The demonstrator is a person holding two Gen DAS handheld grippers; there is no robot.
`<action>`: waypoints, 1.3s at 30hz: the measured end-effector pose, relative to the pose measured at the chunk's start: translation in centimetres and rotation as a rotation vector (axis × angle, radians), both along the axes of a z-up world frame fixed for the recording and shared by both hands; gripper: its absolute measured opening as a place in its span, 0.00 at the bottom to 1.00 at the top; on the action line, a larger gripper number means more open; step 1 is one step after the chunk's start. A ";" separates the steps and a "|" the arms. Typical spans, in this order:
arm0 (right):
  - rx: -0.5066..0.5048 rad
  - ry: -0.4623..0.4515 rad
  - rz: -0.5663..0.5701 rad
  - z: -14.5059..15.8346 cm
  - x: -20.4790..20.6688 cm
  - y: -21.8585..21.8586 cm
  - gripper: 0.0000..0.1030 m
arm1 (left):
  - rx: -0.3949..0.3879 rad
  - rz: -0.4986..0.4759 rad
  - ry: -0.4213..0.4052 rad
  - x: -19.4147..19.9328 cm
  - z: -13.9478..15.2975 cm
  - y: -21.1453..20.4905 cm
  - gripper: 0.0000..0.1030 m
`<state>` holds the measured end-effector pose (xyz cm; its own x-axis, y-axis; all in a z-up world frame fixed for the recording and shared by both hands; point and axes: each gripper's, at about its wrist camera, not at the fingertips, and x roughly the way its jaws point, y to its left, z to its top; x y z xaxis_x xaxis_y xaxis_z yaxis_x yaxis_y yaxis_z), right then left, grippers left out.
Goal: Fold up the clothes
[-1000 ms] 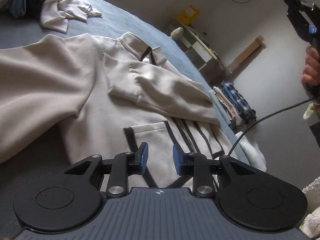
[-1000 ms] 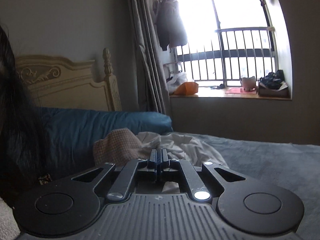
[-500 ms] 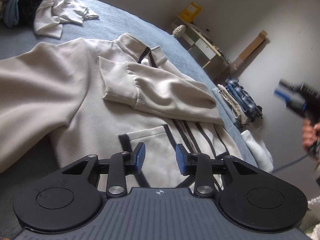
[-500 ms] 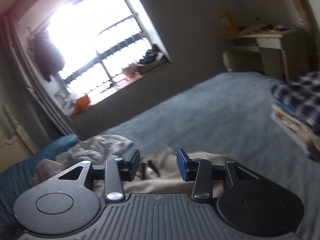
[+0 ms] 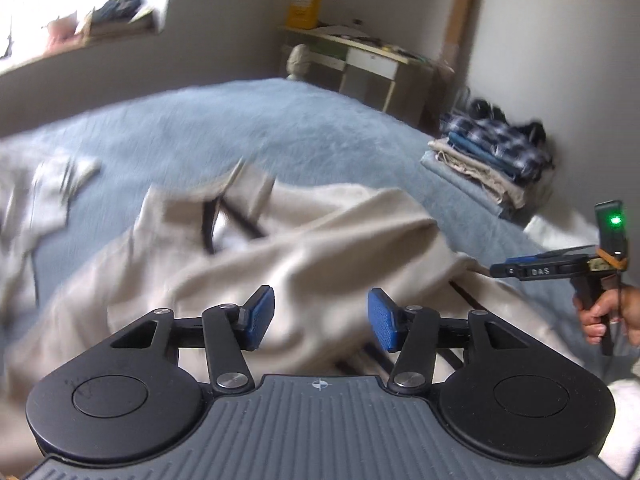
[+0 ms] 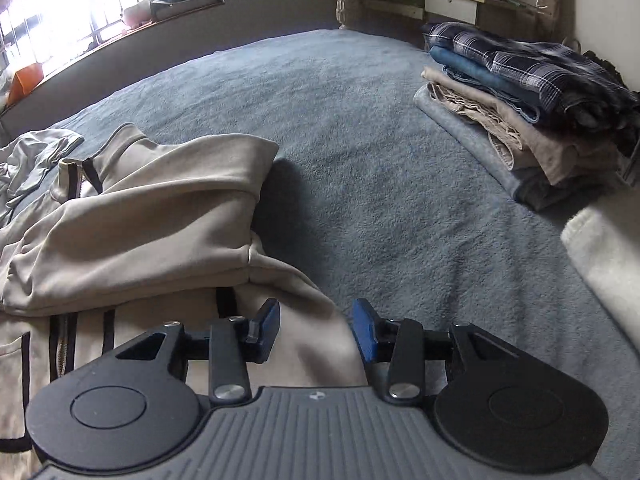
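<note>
A beige zip jacket [image 6: 132,216] with dark trim lies spread on the blue-grey bed [image 6: 360,152], its collar toward the window side and its hem toward the cameras. One sleeve [image 6: 168,184] is already laid across the chest, cuff near the collar; the body itself is not yet folded, and what the other sleeve is doing cannot be told from these views, the left wrist view being smeared by motion. A stack of folded clothes [image 6: 532,92], plaid shirt on top, sits at the far corner of the bed, well apart from the jacket, so part of the work appears finished. A crumpled pale garment [image 6: 36,160] lies beyond the collar and appears still unfolded. The left hand-held gripper [image 5: 320,322] hangs above the jacket's lower front; its jaws have just been opening, stand apart and hold nothing. The right hand-held gripper [image 6: 314,330] is poised over the jacket's near edge by the hem, jaws likewise just opened, nothing between them. Assessment: this jacket is partly done, with the body folds and transfer to the stack outstanding, and at least one further garment remains.
</note>
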<state>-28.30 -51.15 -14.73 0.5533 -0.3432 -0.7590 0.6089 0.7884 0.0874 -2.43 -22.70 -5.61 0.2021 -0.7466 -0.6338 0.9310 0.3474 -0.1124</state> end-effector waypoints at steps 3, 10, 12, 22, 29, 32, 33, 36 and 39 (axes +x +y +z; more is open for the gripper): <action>-0.016 -0.014 -0.026 -1.0 0.6 -0.2 0.42 | 0.031 -0.086 -0.086 0.4 0.2 -6.2 0.52; -0.095 -0.018 0.012 -2.2 0.4 1.5 0.36 | 0.135 -0.244 -0.102 0.1 -2.9 -19.0 0.52; -0.134 -0.039 0.054 -1.8 0.0 2.2 0.36 | 0.184 -0.274 -0.069 -0.1 -3.6 -22.3 0.53; -0.214 -0.037 0.161 -4.4 0.9 4.2 0.36 | 0.504 -0.309 -0.105 -2.7 -9.4 -33.7 0.55; -0.171 -0.074 0.172 -4.8 0.3 3.2 0.37 | 0.374 -0.199 0.072 0.5 -8.9 -31.7 0.06; -0.159 -0.078 0.173 -5.0 0.2 3.0 0.37 | 0.236 -0.097 0.267 4.2 -7.5 -29.4 0.05; -0.154 -0.080 0.171 -5.1 0.2 3.0 0.37 | 0.189 -0.070 0.344 5.4 -7.3 -28.3 0.05; -0.146 -0.078 0.169 -5.1 0.1 2.9 0.36 | 0.059 0.035 0.521 8.4 -7.4 -25.6 0.03; -0.153 -0.069 0.169 -5.2 0.2 3.0 0.36 | -0.056 0.144 0.603 10.8 -7.3 -23.1 0.00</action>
